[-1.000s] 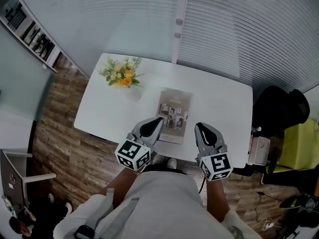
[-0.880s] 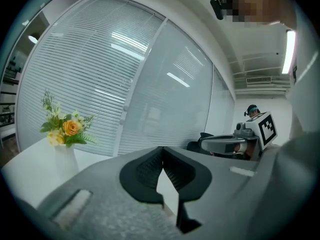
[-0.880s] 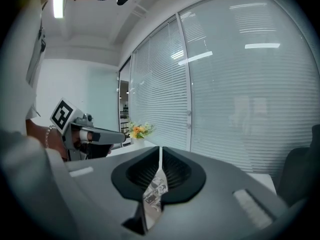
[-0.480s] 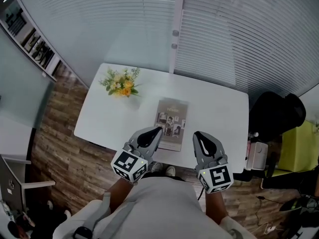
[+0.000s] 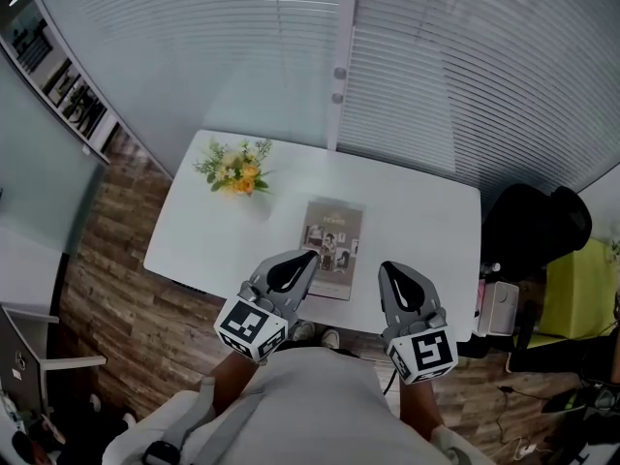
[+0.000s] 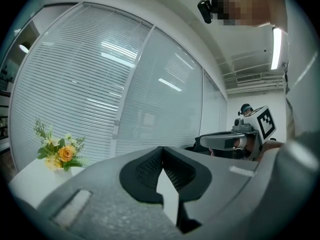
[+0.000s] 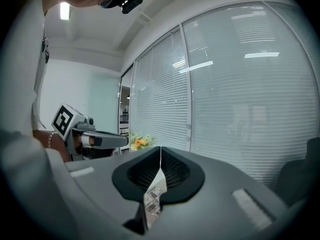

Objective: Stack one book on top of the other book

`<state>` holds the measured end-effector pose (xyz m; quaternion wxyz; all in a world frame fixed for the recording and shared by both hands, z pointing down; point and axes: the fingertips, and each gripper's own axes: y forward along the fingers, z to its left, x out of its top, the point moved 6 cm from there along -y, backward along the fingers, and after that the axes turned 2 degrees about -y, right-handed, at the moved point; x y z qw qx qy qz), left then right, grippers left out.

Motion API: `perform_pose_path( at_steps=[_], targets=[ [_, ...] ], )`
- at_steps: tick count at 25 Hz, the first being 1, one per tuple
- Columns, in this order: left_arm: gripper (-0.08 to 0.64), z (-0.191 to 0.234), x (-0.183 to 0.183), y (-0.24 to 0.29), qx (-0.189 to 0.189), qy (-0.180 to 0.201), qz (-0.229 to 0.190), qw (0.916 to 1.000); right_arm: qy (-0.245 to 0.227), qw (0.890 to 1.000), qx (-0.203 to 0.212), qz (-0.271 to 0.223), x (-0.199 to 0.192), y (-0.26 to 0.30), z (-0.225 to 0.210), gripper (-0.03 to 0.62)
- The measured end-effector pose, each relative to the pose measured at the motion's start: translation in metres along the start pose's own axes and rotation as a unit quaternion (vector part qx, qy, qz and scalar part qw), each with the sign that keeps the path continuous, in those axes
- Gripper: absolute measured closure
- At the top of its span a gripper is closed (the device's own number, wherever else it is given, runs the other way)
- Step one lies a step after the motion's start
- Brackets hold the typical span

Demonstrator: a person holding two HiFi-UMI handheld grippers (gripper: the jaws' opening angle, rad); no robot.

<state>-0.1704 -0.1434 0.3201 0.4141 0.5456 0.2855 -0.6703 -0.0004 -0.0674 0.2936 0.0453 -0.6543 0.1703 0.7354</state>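
A book (image 5: pixel 331 247) with a grey photo cover lies flat in the middle of the white table (image 5: pixel 417 221). Whether a second book lies under it I cannot tell. Both grippers hang over the table's near edge, apart from the book. My left gripper (image 5: pixel 310 256) is shut and empty, its tip just left of the book's near corner; its own view shows the pads (image 6: pixel 161 148) meeting. My right gripper (image 5: pixel 386 265) is to the right of the book. Its jaws are touching (image 7: pixel 160 148) with nothing between them.
A vase of yellow flowers (image 5: pixel 235 168) stands at the table's far left. Slatted blinds (image 5: pixel 436 66) run behind the table. A black chair (image 5: pixel 533 226) and a white box (image 5: pixel 499 308) sit off the right end. Wooden floor (image 5: pixel 116 260) lies to the left.
Both grippers have risen a little above the table's near edge, side by side. The book and the flowers have not moved on the table.
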Motion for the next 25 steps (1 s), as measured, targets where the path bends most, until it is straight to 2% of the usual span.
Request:
perform_pose_path(
  at_steps=[25],
  targets=[
    [0.555, 0.002, -0.0006, -0.0002, 0.008, -0.008, -0.007, 0.9999, 0.0, 1.0, -0.009, -0.008, 0.0014, -0.0019, -0.002, 0.586]
  ],
)
